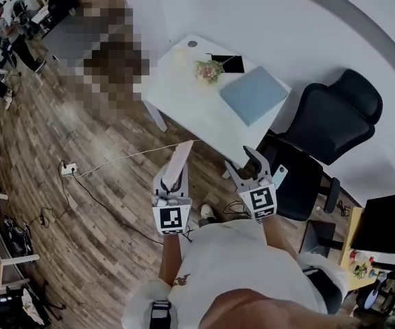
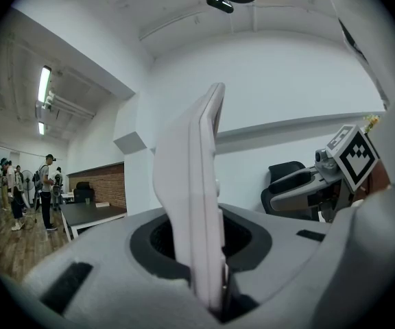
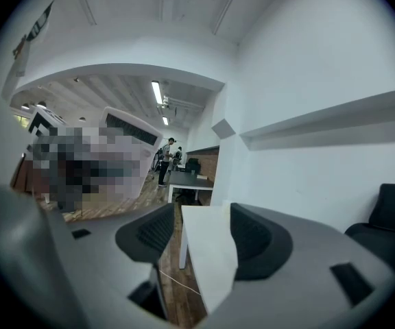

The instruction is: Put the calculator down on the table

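Calculator (image 1: 179,162): pale, was held upright and edge-on, clamped between the jaws of the left gripper (image 1: 173,182). It hung over the wooden floor (image 1: 81,218), well apart from the white table (image 1: 184,98). Right gripper (image 1: 254,168): jaws stood apart, nothing between them. Task status: nothing was set down yet; reaching the table, lowering and release appeared outstanding.

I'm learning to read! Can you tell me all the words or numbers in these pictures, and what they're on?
No words or numbers can be read.
Calculator: seen edge-on, keys hidden.
Square markers: only black-and-white patterns, no letters.
Blue book: too small to tell.
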{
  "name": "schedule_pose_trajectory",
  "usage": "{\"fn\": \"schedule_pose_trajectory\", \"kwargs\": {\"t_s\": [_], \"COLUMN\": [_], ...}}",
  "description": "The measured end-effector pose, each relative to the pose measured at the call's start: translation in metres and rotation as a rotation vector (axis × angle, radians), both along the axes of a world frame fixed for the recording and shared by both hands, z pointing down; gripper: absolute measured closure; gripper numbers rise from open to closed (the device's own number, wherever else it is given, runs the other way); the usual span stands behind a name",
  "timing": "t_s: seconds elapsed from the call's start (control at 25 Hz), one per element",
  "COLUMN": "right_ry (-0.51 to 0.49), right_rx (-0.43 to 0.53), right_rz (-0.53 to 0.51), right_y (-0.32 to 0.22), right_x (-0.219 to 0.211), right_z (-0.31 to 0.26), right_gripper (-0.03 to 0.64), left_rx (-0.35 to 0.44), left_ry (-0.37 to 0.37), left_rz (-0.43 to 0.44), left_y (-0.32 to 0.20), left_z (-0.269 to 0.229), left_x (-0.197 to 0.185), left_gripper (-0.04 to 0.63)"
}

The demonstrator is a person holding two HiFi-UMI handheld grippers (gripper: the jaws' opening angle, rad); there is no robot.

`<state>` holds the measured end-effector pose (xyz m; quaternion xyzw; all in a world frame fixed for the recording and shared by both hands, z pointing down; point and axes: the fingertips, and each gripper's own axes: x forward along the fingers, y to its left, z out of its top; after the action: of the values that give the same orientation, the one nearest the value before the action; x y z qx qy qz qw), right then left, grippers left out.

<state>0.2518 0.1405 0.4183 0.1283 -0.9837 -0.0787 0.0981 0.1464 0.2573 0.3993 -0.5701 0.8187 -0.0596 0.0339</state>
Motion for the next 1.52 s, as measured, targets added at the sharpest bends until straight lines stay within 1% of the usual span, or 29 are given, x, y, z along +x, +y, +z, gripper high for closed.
{"fn": "schedule_pose_trajectory", "kwargs": {"t_s": [0.04,0.2,0.84,1.12,1.28,1.52], "right_ry": [0.001,0.007,0.016,0.027,0.029,0.027], "right_rx": [0.001,0.001,0.002,0.006,0.004,0.006], "right_rz": [0.004,0.018,0.028,0.014,0.005,0.004], "right_y": [-0.001,-0.006,-0.036,-0.053,-0.065,-0.087], "right_x": [-0.003,-0.013,-0.065,-0.101,-0.126,-0.162], "right_z": [0.0,0.003,0.011,0.013,0.011,0.009], "right_gripper": [0.356,0.357,0.365,0.368,0.368,0.37], "left_rx": [0.001,0.006,0.001,-0.006,-0.004,-0.008], "left_ry": [0.005,-0.016,-0.021,-0.007,-0.027,-0.017], "left_rz": [0.001,0.014,0.011,0.002,0.0,-0.002], "left_y": [-0.001,-0.007,-0.032,-0.049,-0.061,-0.081], "left_z": [0.0,0.001,0.006,0.007,0.007,0.007], "left_x": [-0.003,-0.017,-0.069,-0.101,-0.124,-0.16], "left_gripper": [0.503,0.503,0.503,0.503,0.503,0.503]}}
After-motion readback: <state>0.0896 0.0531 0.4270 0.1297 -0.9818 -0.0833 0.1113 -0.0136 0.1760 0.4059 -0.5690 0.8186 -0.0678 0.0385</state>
